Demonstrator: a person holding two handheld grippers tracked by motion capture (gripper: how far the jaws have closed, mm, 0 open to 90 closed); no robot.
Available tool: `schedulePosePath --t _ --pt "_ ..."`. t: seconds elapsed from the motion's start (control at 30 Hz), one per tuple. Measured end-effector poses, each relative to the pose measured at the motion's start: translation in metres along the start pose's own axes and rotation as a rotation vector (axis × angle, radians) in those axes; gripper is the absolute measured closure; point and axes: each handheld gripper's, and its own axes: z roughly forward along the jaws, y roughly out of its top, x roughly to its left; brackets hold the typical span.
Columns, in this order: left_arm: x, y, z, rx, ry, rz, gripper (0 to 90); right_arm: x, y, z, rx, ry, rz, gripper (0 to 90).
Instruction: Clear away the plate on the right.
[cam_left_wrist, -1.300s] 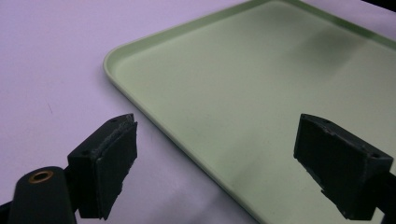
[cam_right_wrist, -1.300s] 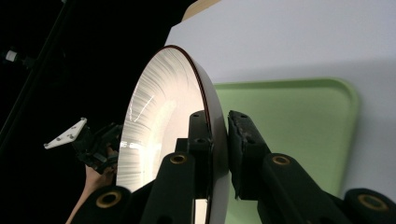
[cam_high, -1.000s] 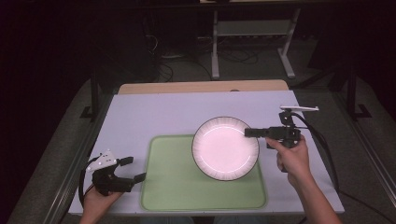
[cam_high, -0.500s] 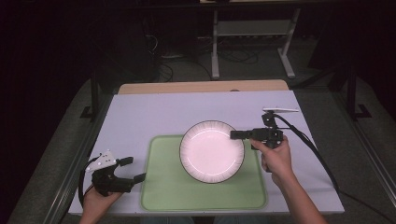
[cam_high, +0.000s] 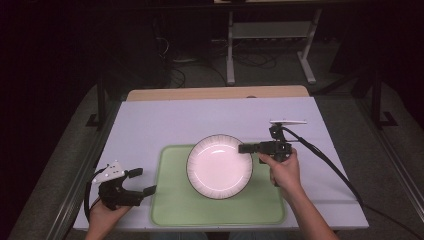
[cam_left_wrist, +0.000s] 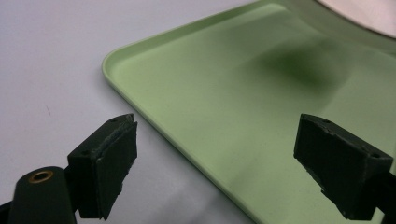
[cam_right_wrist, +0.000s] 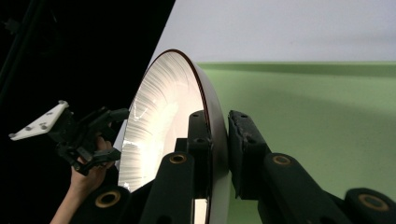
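Two claws: right claw (cam_high: 246, 148) clamped the white plate (cam_high: 219, 165) rim above the green tray (cam_high: 215, 205); left claw (cam_high: 143, 181) gaped beside the tray.

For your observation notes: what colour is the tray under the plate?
Light green; the tray shows best in the left gripper view.

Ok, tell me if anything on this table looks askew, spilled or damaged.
Nothing looks spilled or broken. The white plate is held by its rim in the right tongs over the green tray, which lies square on the table. The left tongs are open, beside the tray.
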Motion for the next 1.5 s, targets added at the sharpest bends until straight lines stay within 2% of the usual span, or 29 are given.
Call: schedulePosePath --t 0.27,0.7,0.9,1.0,1.33,1.5 --pt "0.000 0.000 0.000 0.000 0.000 -0.002 13.3 -0.008 -0.004 0.018 0.022 -0.025 0.009 78.6" --pt "0.000 0.000 -0.001 -0.004 -0.001 0.000 13.3 -0.014 -0.009 0.032 0.034 -0.051 0.023 78.4" --pt "0.000 0.000 -0.001 -0.003 -0.002 0.001 13.3 -0.021 -0.013 0.041 0.060 -0.093 0.028 78.5" --pt "0.000 0.000 -0.001 -0.003 -0.002 0.000 13.3 -0.025 -0.014 0.043 0.067 -0.094 0.045 79.0" --pt "0.000 0.000 0.000 -0.004 -0.006 0.001 13.3 -0.025 -0.015 0.043 0.070 -0.111 0.032 79.7" --pt "-0.001 0.000 0.001 -0.001 -0.007 0.003 13.3 -0.029 -0.019 0.045 0.091 -0.160 0.017 81.8"
